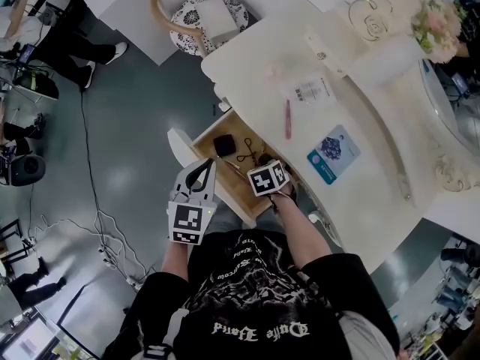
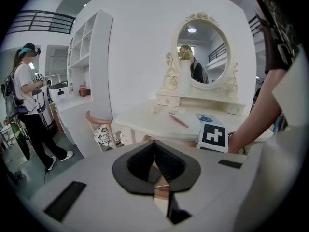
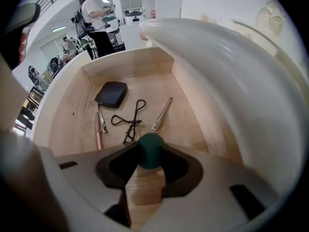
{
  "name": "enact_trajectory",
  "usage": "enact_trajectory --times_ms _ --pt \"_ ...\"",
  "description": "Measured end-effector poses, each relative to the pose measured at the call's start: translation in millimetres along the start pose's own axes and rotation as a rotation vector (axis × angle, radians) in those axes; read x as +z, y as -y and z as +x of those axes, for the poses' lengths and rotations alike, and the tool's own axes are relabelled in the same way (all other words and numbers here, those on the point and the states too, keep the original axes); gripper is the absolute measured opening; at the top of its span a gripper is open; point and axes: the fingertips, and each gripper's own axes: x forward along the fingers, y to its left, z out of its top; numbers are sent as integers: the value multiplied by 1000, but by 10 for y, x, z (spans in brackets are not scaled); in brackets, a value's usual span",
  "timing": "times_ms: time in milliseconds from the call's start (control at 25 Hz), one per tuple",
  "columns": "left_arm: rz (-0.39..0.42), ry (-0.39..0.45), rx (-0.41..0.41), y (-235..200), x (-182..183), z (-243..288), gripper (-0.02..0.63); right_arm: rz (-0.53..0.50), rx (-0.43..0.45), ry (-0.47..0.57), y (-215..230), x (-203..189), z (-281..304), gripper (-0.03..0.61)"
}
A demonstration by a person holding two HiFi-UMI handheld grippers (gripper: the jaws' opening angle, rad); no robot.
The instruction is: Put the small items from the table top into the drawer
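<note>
The wooden drawer [image 1: 222, 188] stands pulled out of the white dressing table [image 1: 375, 201]. My right gripper [image 3: 150, 159] is low inside the drawer [image 3: 130, 64], open, with a dark green round-topped item [image 3: 151, 151] standing between its jaws, gaps on both sides. Beyond it lie a black compact [image 3: 112, 93], an eyelash curler [image 3: 128, 122], a pink pen [image 3: 98, 134] and a metal tool [image 3: 161, 114]. My left gripper [image 1: 201, 172] hangs shut and empty just outside the drawer's front. On the table top rest a pink pen [image 1: 287, 118], a blue card [image 1: 333, 153] and a labelled sachet [image 1: 309, 91].
A stool with a patterned cushion [image 1: 206, 21] stands beyond the table. An oval mirror [image 2: 200, 54] and a vase of flowers [image 1: 439, 28] are at the table's back. Cables [image 1: 97, 223] run over the grey floor; people stand at the far left [image 2: 26, 100].
</note>
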Motion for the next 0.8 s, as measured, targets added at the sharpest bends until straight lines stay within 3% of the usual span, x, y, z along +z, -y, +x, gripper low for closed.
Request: enact_trajectory --times_ms 560,800 --pt "-3 6 -4 39 -20 -1 15 18 27 28 -96 -46 -145 141" --pt "-12 21 -11 110 -11 13 15 17 52 126 -189 70 -471 141"
